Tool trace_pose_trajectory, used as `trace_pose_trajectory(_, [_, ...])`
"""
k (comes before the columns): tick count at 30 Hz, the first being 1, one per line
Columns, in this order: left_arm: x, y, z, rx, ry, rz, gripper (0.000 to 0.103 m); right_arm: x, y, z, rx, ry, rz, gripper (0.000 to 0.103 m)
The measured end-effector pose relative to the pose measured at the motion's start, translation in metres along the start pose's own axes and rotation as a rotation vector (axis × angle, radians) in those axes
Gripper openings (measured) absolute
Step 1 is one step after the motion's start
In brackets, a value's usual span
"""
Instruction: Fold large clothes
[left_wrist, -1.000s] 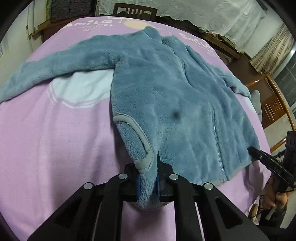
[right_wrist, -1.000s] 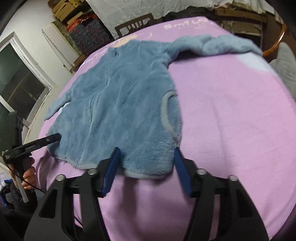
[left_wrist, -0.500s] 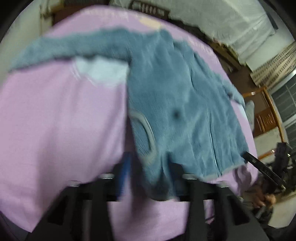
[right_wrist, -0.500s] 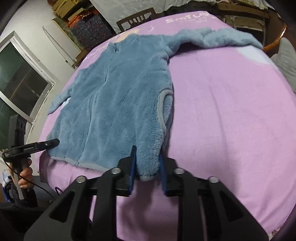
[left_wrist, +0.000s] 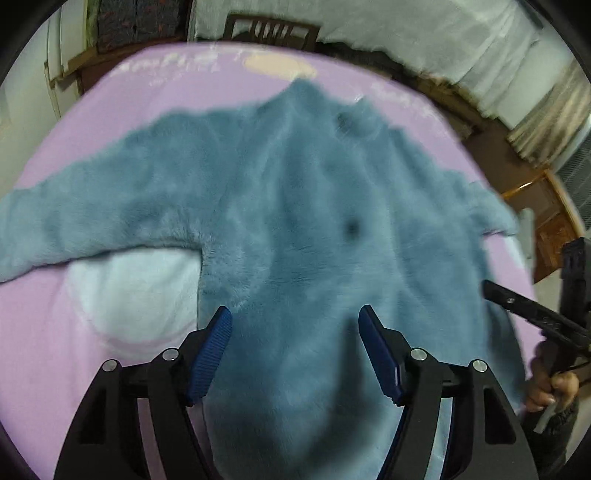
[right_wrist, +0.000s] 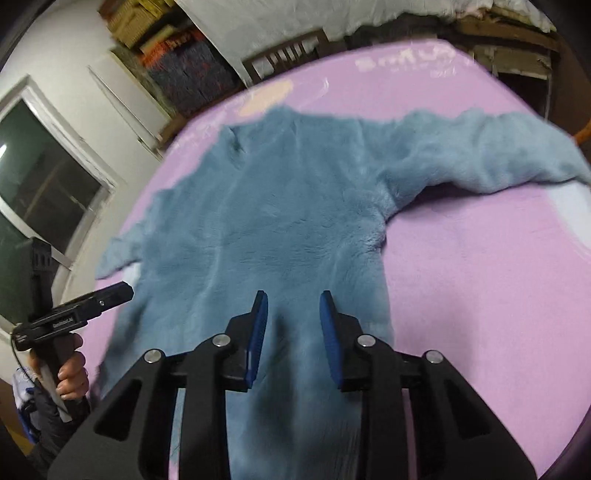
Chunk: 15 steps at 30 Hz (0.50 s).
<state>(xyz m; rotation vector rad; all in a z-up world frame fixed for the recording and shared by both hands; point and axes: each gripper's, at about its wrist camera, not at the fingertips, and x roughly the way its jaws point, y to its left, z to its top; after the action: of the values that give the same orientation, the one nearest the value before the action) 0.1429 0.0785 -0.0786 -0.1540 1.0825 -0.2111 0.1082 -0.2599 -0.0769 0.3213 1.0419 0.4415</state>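
A large blue fleece jacket (left_wrist: 314, 206) lies spread on the pink cover (left_wrist: 44, 350), one sleeve stretched out to the left. My left gripper (left_wrist: 294, 325) is open, its jaws wide apart above the jacket's lower body. In the right wrist view the same jacket (right_wrist: 280, 221) lies with a sleeve (right_wrist: 491, 155) reaching right. My right gripper (right_wrist: 293, 314) is open with a narrower gap, above the jacket's lower edge; fleece lies loosely between the pads. Each view shows the other hand-held gripper at the jacket's side, the right one (left_wrist: 532, 314) and the left one (right_wrist: 74, 314).
The pink cover (right_wrist: 480, 295) spreads over a bed or table with a white patch (left_wrist: 136, 288) under the left sleeve. A wooden chair (left_wrist: 271, 31) stands at the far end. A window (right_wrist: 44, 192) and stacked boxes (right_wrist: 177, 55) are beyond the left edge.
Both grippers have let go of the jacket's hem and opened. The folded-up hem and pocket corner no longer show. Both cameras have moved closer over the jacket's body.
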Motion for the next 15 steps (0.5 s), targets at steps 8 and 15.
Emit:
trace_pose_trajectory(8, [-0.019, 0.017, 0.022, 0.006, -0.104, 0.104, 0.072, -0.039, -0.074, 0.021, 0.193, -0.145, 0.012, 0.05])
trace_pose_trajectory(15, [-0.014, 0.034, 0.059, -0.079, -0.175, 0.197, 0.072, -0.079, -0.18, 0.055, 0.5, -0.36, -0.185, 0.056])
